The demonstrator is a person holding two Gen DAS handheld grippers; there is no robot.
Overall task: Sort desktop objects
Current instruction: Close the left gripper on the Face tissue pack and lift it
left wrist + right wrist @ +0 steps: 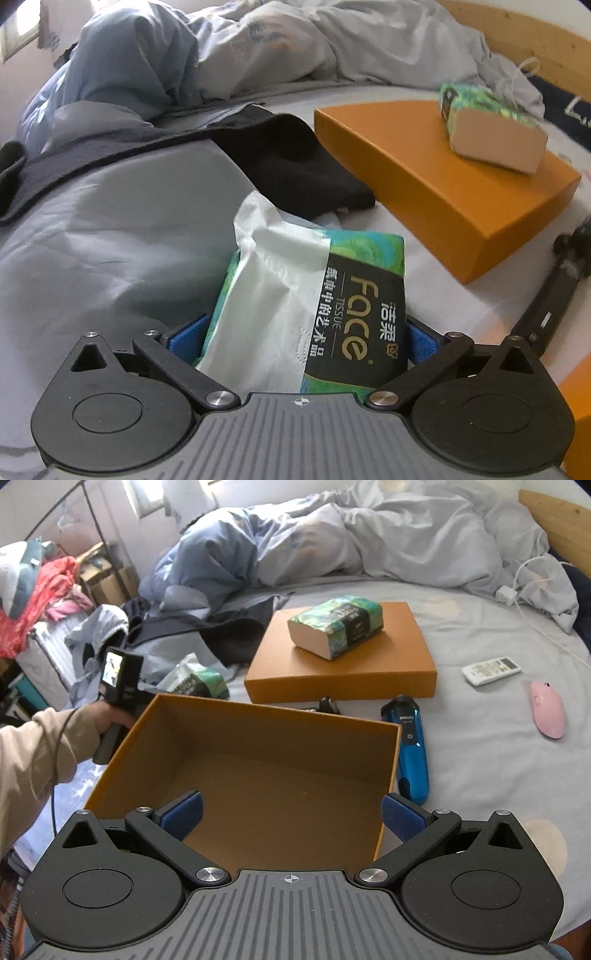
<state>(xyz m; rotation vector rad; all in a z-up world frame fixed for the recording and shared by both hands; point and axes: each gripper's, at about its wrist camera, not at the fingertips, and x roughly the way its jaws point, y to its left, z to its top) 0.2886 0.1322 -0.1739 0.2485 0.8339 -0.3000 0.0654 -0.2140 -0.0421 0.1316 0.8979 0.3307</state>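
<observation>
Sorting has barely begun: the open box [258, 775] is empty. Left tongs [303, 332] gape wide around an opened tissue pack [314, 295]; right tongs [291, 812] hang wide, empty. Shaver [410, 746], remote [491, 670], mouse [548, 709] lie on the bed [480, 757].

Glossy printed plastic film is wrapping the opened tissue pack [332, 295] with soft embossed paper poking out, matt orange cardboard is forming the open box [258, 771] and its lid [343, 679], the blue shaver [410, 746] is gleaming like polished plastic, and crumpled cloth bedding [406, 531] is lying dull.
</observation>
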